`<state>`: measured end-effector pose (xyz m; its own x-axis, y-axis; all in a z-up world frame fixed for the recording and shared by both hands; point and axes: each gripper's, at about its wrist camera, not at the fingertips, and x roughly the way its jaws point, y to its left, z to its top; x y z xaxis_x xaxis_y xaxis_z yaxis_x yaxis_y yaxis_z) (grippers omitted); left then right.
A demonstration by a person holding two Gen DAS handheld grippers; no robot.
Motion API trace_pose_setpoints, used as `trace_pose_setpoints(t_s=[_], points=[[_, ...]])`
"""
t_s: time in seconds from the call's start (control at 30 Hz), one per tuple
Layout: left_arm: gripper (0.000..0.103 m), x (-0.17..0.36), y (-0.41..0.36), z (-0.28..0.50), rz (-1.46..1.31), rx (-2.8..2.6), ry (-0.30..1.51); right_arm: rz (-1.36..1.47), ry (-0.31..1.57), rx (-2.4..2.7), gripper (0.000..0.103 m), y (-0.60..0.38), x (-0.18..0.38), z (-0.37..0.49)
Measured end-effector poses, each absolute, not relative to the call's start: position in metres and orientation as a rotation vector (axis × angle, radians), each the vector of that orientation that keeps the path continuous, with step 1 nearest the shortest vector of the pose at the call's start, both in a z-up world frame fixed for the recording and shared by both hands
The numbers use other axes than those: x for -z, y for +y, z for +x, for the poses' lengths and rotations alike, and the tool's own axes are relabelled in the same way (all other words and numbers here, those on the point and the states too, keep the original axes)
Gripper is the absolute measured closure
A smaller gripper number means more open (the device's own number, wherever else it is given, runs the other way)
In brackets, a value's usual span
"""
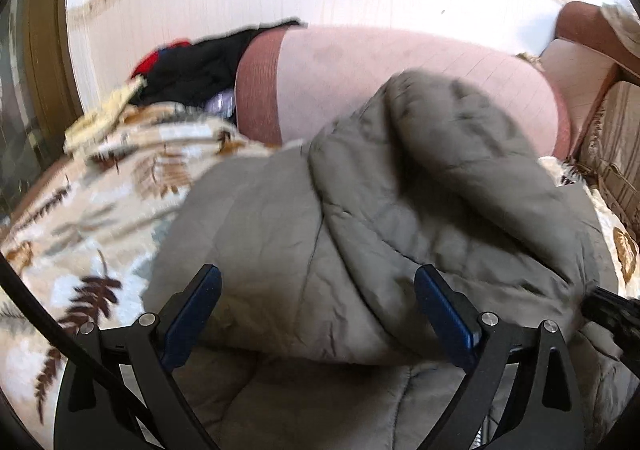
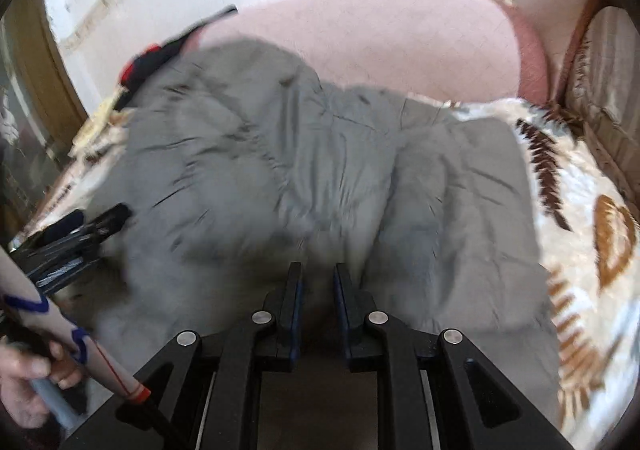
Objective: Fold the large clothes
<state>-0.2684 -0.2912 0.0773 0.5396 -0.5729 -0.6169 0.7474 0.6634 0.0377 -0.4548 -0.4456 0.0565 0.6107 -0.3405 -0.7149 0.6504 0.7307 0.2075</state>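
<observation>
A large grey quilted jacket [image 1: 360,210] lies bunched on a floral bedspread [image 1: 100,210]. My left gripper [image 1: 318,274] hovers over the jacket's near edge, its jaws open wide and its blue pads [image 1: 192,314] clear of the cloth. The right wrist view shows the jacket [image 2: 300,170] spread wider, with creases running toward my right gripper [image 2: 318,278]. That gripper's jaws stand a narrow gap apart with a fold of the jacket's near hem pinched between them. My left gripper [image 2: 100,216] shows at the left, over the jacket's left side.
A pink padded headboard [image 1: 400,58] rises behind the jacket. Black and red clothes [image 1: 192,66] are piled at the back left. A beige cushion [image 2: 608,82] sits at the right. A person's hand [image 2: 28,378] holds the left gripper's handle at the lower left.
</observation>
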Motion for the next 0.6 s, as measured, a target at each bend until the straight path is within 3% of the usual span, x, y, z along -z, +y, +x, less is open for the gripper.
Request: trace_pose_setpoints(t_s=[0.1, 0.2, 0.37, 0.6], points=[[0.006, -0.082, -0.292, -0.285, 0.330, 0.836, 0.579, 0.510, 0.675, 0.574, 0.074, -0.421, -0.067, -0.490], [0.006, -0.073, -0.303, -0.301, 0.385, 0.866, 0.571, 0.518, 0.705, 0.574, 0.074, -0.392, -0.062, -0.532], [0.006, -0.033, -0.316, -0.300, 0.513, 0.825, 0.718, 0.569, 0.746, 0.591, 0.074, -0.364, -0.045, -0.580], [0.007, -0.051, -0.244, -0.330, 0.430, 0.841, 0.758, 0.586, 0.696, 0.576, 0.074, -0.341, -0.054, -0.617]])
